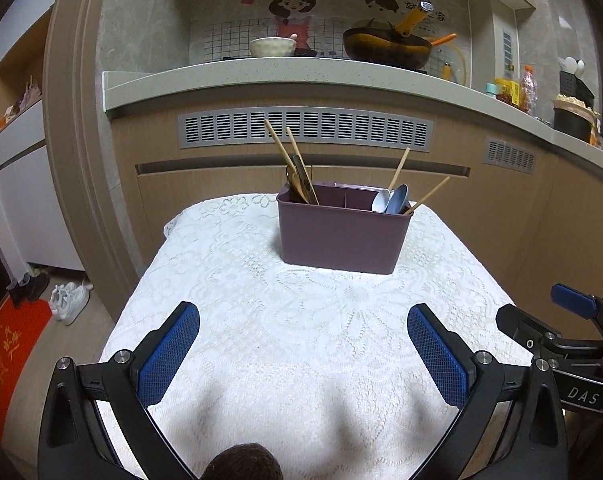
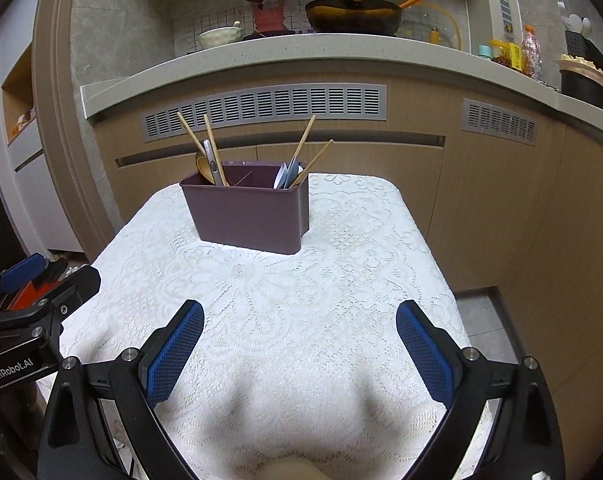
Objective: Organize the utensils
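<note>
Caddy stands well ahead of both spread, empty grippers; left gripper faces it squarely, right gripper finds it ahead-left; chopsticks lean upright.

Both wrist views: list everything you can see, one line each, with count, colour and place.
utensil caddy: one, dark purple, far end of the table, with dividers inside.
chopsticks: four, light wood, two in the caddy's left end, two in its right end.
wooden spoon: one, brown, left end of the caddy.
metal utensil: one, grey, left end; type unclear.
ceramic spoons: two, white and pale blue, right end.
tablecloth: one, white lace, covering the table.
wok: one, dark with yellow handle, on the counter.
bowl: one, pale, on the counter.
shoes: white pair, on the floor at left.
left gripper: blue pads, open, empty.
right gripper: blue pads, open, empty.
</note>
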The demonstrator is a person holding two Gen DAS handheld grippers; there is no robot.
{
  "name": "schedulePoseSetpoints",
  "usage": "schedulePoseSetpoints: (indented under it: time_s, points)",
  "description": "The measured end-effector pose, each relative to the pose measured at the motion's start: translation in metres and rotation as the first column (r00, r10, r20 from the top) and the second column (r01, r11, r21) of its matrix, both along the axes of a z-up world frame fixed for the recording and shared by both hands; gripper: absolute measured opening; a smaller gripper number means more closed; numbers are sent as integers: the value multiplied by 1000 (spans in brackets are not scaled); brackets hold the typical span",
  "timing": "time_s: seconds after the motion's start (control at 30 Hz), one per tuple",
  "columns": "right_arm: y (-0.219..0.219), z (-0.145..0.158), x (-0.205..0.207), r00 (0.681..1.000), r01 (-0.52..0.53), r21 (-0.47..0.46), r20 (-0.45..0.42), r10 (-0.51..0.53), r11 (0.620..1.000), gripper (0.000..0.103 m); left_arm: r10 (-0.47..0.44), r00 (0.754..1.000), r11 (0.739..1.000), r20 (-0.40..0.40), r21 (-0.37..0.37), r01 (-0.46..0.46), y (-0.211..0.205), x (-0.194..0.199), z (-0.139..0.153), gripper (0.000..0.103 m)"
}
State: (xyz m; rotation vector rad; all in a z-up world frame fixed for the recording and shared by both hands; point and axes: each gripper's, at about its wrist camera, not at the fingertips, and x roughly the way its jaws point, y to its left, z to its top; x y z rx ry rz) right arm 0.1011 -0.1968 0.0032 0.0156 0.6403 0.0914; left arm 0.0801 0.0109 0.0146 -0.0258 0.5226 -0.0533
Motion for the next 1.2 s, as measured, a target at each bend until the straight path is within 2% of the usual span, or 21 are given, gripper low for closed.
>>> schedulePoseSetpoints:
  time_s: [1.2]
  points:
    - [0, -2, 0, 1000, 2, 14, -7, -1, 1000, 97, -5, 1000, 1000, -27, 14, 6, -3, 1, -8, 103]
